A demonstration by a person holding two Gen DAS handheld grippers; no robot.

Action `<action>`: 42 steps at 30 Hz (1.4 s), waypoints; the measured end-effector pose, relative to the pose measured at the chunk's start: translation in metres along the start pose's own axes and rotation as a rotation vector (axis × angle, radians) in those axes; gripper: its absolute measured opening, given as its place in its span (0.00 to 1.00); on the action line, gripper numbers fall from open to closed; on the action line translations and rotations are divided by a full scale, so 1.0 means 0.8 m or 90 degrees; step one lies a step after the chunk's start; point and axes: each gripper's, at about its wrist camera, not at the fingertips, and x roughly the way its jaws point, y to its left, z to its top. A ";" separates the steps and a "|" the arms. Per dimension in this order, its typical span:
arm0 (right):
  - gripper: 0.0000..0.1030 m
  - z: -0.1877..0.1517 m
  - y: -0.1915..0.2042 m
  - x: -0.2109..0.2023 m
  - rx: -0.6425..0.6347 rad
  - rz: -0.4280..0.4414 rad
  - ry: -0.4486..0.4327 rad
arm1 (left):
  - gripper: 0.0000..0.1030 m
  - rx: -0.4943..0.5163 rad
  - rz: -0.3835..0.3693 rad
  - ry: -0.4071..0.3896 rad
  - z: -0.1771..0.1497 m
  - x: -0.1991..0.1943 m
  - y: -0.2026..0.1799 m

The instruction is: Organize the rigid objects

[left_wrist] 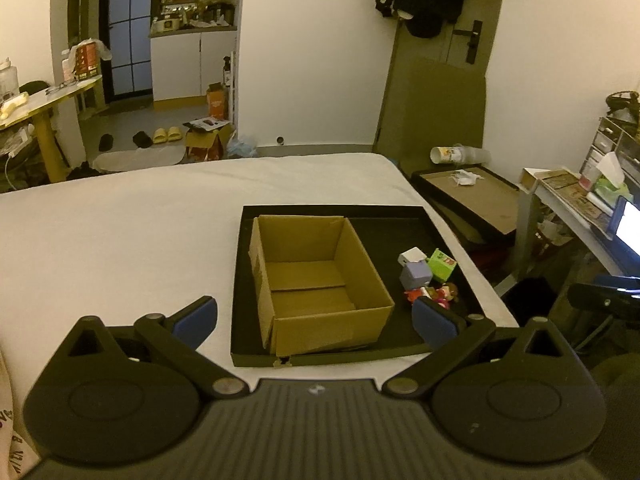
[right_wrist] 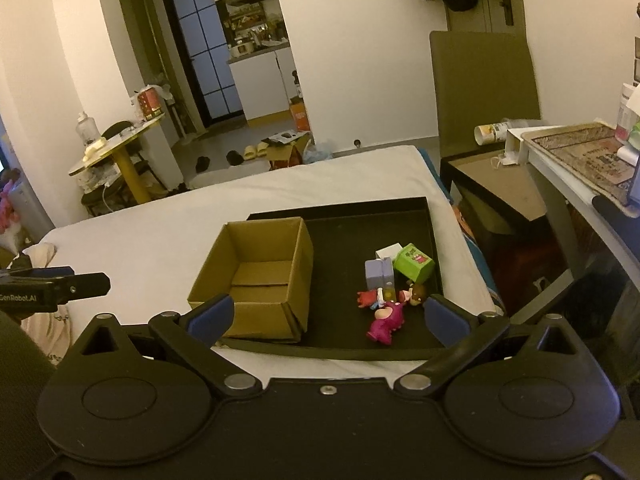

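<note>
Both tongs, left (left_wrist: pixel 316 320) and right (right_wrist: pixel 328 316), gape empty; "GenRobot.AI" reads at nine o'clock; toys (right_wrist: pixel 394 292) lie at three o'clock of the box (right_wrist: pixel 256 280).

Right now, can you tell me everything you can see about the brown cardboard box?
The cardboard box is plain brown, open at the top, with nothing inside. Its bottom flaps lie flat and meet at a seam across the floor of the box. It stands upright in the left part of the black tray, which rests on a white bed. A flap at the near corner looks loose. The toys lie apart from it, on its right. Neither gripper touches it.
</note>
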 end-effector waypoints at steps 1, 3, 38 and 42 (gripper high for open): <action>1.00 0.000 -0.001 0.002 0.000 -0.003 -0.001 | 1.00 0.005 0.004 -0.002 0.000 0.002 0.000; 1.00 0.001 -0.003 0.006 -0.001 -0.006 -0.002 | 1.00 0.016 0.018 -0.008 0.000 0.005 0.001; 1.00 0.005 -0.025 0.092 -0.005 -0.032 0.010 | 1.00 0.017 0.033 0.029 0.009 0.109 0.034; 1.00 0.004 -0.026 0.107 -0.007 -0.030 0.025 | 1.00 0.012 0.041 0.047 0.009 0.128 0.039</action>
